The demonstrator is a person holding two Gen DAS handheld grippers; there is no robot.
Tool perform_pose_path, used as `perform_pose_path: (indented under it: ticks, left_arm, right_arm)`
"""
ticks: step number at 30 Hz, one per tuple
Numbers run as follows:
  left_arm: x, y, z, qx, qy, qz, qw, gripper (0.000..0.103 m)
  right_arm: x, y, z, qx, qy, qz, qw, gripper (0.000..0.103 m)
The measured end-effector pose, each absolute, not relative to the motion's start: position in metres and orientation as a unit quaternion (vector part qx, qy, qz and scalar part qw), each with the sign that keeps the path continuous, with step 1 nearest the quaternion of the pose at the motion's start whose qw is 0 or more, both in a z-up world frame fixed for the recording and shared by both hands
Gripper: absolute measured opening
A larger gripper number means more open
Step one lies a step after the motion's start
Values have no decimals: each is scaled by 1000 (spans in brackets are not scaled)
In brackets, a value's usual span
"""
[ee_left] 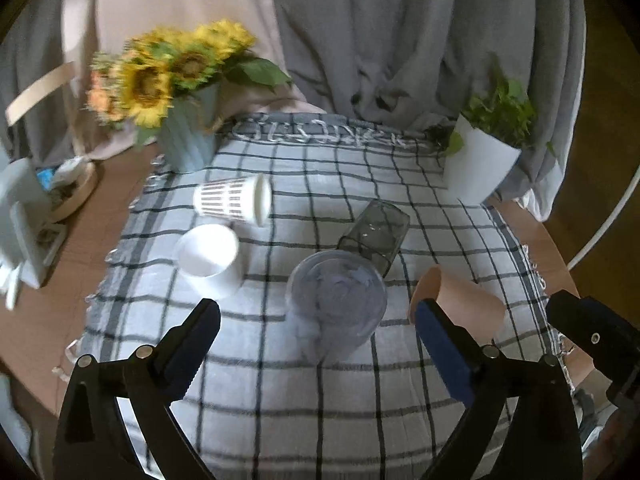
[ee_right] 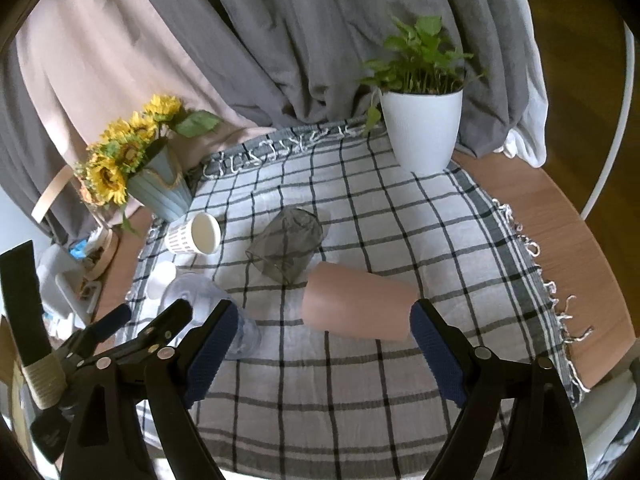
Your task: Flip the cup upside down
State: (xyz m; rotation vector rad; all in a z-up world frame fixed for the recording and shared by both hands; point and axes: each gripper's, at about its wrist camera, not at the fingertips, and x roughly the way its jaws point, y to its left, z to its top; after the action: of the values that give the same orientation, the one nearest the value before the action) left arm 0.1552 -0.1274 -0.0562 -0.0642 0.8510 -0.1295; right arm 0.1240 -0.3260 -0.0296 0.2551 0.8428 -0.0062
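Cups lie scattered on a checked cloth (ee_left: 280, 400) that covers a wooden bench (ee_left: 116, 184).

From the left wrist camera, a clear plastic cup (ee_left: 338, 300) stands between and just ahead of the left gripper (ee_left: 318, 344), whose fingers (ee_left: 192, 344) are spread wide apart and hold nothing. The clear cup's mouth faces up. Beyond it a dark smoky glass (ee_left: 374, 236) lies on its side, touching or nearly touching the clear cup. To the right a pink cup (ee_left: 460, 304) lies on its side, close behind the right-hand finger. To the left a plain white cup (ee_left: 210, 260) shows a flat round face upward; whether that is its base or its mouth is unclear. Behind it a white ribbed cup (ee_left: 236, 200) lies on its side. A blue vase of sunflowers (ee_left: 188, 136) stands at the far left of the cloth, blurred, and a white pot with a green plant (ee_left: 480, 164) at the far right.

From the right wrist camera, the right gripper (ee_right: 320, 340) is also spread wide and empty, with the pink cup (ee_right: 356, 304) lying between and just ahead of its fingers (ee_right: 438, 356). The smoky glass (ee_right: 286, 248) lies just behind it. The clear cup (ee_right: 200, 300) sits at the left, partly hidden by the left gripper (ee_right: 156, 320). The white ribbed cup (ee_right: 196, 234) lies near the vase (ee_right: 160, 188), and the plant pot (ee_right: 422, 128) stands at the back.
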Motion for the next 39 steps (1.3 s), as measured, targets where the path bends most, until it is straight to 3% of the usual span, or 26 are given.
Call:
perform_pose_path:
  ticks: [18,39]
  left_arm:
    - [47,-72,4,-14,350,-1,937,103]
    - [-8,-49,11,9,340,-27,940,103]
  right_arm:
    - [34,-284,22,114,348,1,931,96]
    - [-27,-250,23,104,338,-22,935,96]
